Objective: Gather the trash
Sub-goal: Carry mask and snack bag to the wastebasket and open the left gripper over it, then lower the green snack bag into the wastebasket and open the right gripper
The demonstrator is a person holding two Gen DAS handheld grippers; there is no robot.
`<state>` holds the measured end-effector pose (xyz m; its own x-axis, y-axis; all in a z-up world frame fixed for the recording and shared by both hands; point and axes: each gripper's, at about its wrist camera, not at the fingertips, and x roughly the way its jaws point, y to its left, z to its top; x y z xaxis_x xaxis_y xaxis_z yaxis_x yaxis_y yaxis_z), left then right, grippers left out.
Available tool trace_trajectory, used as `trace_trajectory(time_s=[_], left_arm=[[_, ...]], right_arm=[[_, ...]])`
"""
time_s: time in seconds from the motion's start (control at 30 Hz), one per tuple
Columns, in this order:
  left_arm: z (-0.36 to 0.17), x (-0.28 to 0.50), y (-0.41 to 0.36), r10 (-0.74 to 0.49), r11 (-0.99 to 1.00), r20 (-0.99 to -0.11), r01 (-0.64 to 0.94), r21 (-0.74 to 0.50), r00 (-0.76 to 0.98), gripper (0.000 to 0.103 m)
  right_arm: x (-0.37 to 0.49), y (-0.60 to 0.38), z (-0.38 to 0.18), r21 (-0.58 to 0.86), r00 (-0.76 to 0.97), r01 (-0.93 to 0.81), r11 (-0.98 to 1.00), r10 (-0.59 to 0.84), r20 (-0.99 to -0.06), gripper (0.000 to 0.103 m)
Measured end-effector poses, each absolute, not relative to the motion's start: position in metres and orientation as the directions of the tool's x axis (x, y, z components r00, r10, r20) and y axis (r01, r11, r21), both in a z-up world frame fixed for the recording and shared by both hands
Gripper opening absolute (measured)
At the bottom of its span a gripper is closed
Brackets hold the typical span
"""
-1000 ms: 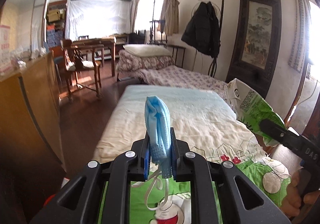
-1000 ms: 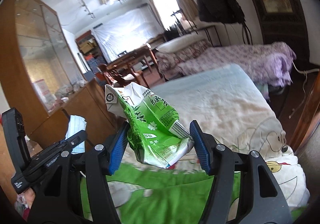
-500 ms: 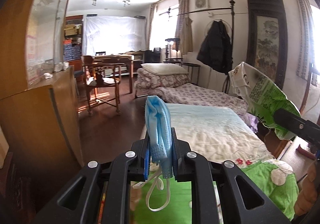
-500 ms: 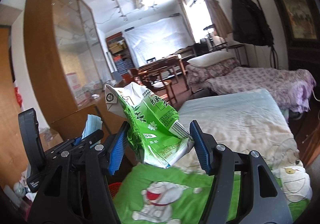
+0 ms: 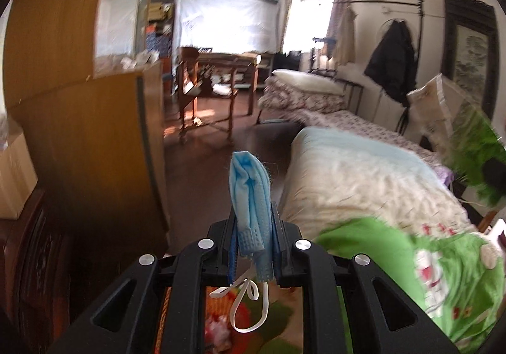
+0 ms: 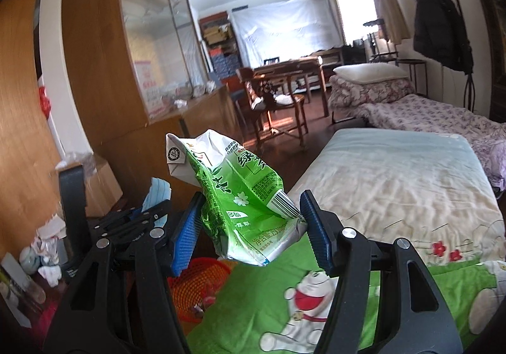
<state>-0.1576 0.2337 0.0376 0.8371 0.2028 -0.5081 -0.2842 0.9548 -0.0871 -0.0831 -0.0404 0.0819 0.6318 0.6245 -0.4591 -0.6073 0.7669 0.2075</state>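
Left gripper (image 5: 254, 246) squeezed almost shut on a folded blue face mask (image 5: 251, 192), white ear loops (image 5: 249, 306) dangling under it. Right gripper (image 6: 251, 227) about half open, blue pads (image 6: 186, 240) pressing both sides of a crumpled green drink carton (image 6: 243, 196), held up in the air. Under both grippers, an orange mesh basket (image 6: 202, 281) on the floor, beside a bed with a green cartoon blanket (image 6: 253, 303). Past that, a cream quilt (image 6: 398, 183) on the same bed. To the left, a big wooden cabinet (image 6: 104, 69) with glass doors. Farther back, a wooden chair (image 6: 268, 101) and table (image 6: 294, 64), another bed with a white pillow (image 6: 370, 72), and a dark coat (image 6: 439, 34) hanging on a rack.
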Motion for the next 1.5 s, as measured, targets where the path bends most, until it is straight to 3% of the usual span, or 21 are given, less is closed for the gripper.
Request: trace_trajectory(time_s=[0.47,0.73,0.9,1.0,1.5], left_arm=[[-0.063,-0.161,0.291,0.215,0.916,-0.682,-0.387,-0.107,0.698,0.018],[-0.090,-0.165,0.307,0.216,0.902,-0.724,-0.418,-0.108,0.655,0.018],[-0.090,-0.168,0.305,0.257,0.897,-0.715,-0.436,-0.073,0.650,0.050],[-0.084,-0.173,0.305,0.276,0.895,-0.703,-0.441,-0.059,0.655,0.061],[-0.062,-0.192,0.314,0.354,0.867,-0.670,-0.497,-0.025,0.652,0.073]], right_arm=[[-0.078,-0.001,0.050,0.171,0.573,-0.627,0.760,0.598,-0.561,0.061],[-0.074,0.005,0.043,0.167,0.560,-0.629,0.759,0.592,-0.579,0.061],[-0.073,0.005,0.043,0.168,0.559,-0.630,0.758,0.593,-0.580,0.061],[-0.073,0.006,0.042,0.169,0.557,-0.632,0.757,0.595,-0.580,0.061],[-0.079,0.014,0.038,0.166,0.523,-0.656,0.736,0.602,-0.603,0.061]])
